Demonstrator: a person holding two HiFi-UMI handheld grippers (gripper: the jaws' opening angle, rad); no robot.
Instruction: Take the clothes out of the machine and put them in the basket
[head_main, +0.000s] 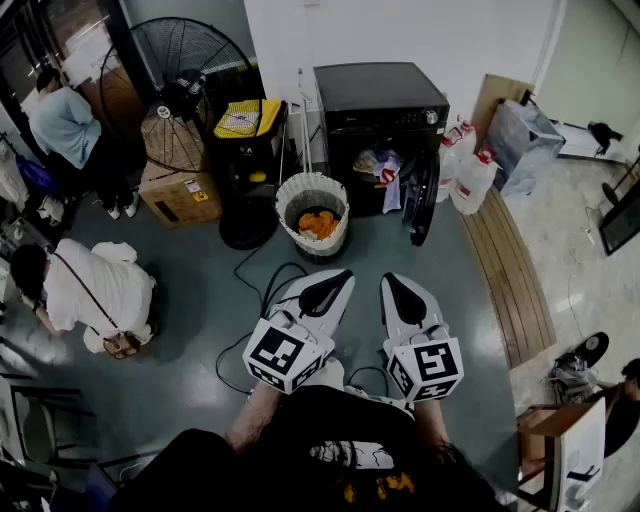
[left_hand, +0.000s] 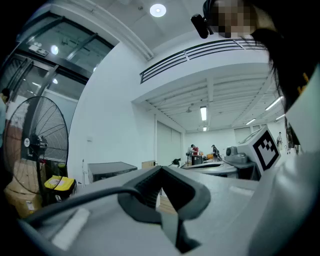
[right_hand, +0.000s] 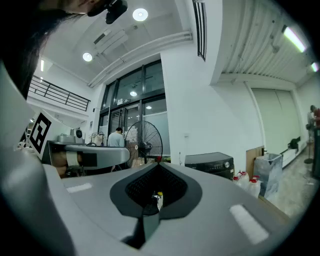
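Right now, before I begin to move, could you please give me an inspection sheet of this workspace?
Surface: grey floor, with a wooden strip at the right.
Job's things: black machine with its door open and clothes hanging from the opening; white basket beside it, an orange garment inside.
Clutter: floor fan, cardboard box, plastic jugs with red caps.
Grippers: left tool and right tool both shut, nothing between the jaws, held level, short of the machine.
Cables: black cables looping on the floor between basket and tools.
Surroundings: two people at the left, one bent low.
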